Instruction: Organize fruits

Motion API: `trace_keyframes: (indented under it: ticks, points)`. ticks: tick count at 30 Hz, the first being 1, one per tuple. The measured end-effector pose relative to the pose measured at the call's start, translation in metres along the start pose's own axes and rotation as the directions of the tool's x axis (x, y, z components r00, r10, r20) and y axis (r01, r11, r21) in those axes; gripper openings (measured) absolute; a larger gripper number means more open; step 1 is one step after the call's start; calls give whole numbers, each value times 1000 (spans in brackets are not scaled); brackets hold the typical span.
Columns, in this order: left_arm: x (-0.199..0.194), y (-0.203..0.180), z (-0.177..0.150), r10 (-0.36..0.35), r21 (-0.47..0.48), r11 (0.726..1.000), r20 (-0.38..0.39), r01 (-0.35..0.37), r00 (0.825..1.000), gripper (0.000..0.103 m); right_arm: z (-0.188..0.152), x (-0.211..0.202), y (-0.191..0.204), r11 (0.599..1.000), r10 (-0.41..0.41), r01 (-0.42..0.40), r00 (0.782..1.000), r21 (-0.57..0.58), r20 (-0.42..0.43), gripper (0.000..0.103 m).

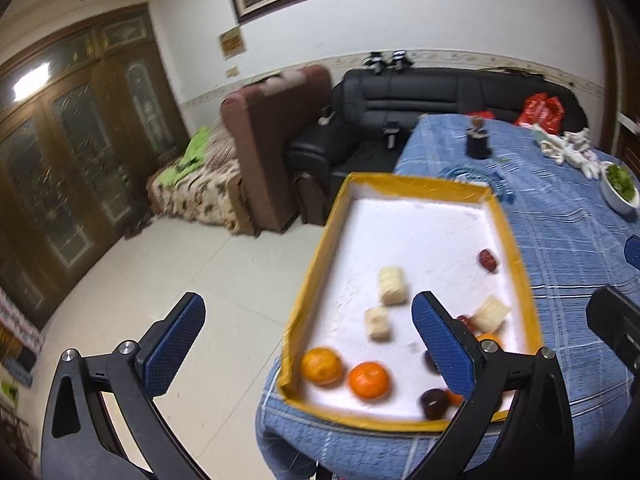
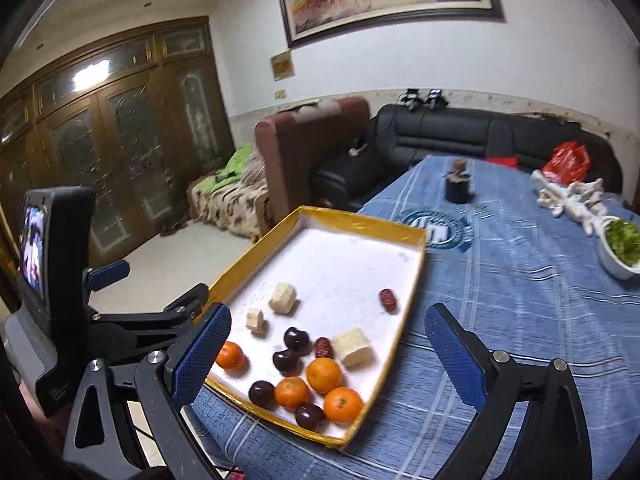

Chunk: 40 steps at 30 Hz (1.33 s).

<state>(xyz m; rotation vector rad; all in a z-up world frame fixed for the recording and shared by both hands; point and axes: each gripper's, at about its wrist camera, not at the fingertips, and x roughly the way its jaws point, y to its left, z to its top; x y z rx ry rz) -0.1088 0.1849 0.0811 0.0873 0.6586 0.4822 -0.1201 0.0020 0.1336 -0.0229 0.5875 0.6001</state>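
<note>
A shallow white tray with a yellow rim (image 2: 416, 280) sits at the near left corner of the blue-clothed table; it also shows in the left wrist view (image 1: 316, 264). It holds several oranges (image 2: 324, 375), dark plums (image 2: 296, 339), red dates (image 2: 388, 301) and pale cut chunks (image 2: 283, 298). My right gripper (image 2: 332, 356) is open and empty, above the tray's near end. My left gripper (image 1: 308, 348) is open and empty, straddling the tray's left rim, with oranges (image 1: 369, 380) beside its right finger.
A white bowl of greens (image 2: 620, 248) stands at the table's right. A dark jar (image 2: 458, 188), white gloves (image 2: 572, 200) and a red bag (image 2: 568, 160) lie at the far end. A black sofa (image 2: 460, 136) stands behind. Tiled floor (image 1: 192, 280) lies left.
</note>
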Motion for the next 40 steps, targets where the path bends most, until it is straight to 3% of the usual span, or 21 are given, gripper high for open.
trace_keyframes:
  ticks: [7, 16, 40]
  points:
    - [-36, -21, 5, -69, 31, 997, 48, 68, 996, 103, 1, -41, -10, 999, -42, 42, 998, 5, 54, 98]
    - [-79, -20, 4, -51, 24, 999, 114, 48, 992, 103, -5, -78, -8, 999, -39, 41, 994, -15, 102, 98]
    - [-66, -24, 9, -70, 36, 997, 121, 66, 990, 103, -6, -44, -19, 1000, -11, 10, 999, 10, 53, 98]
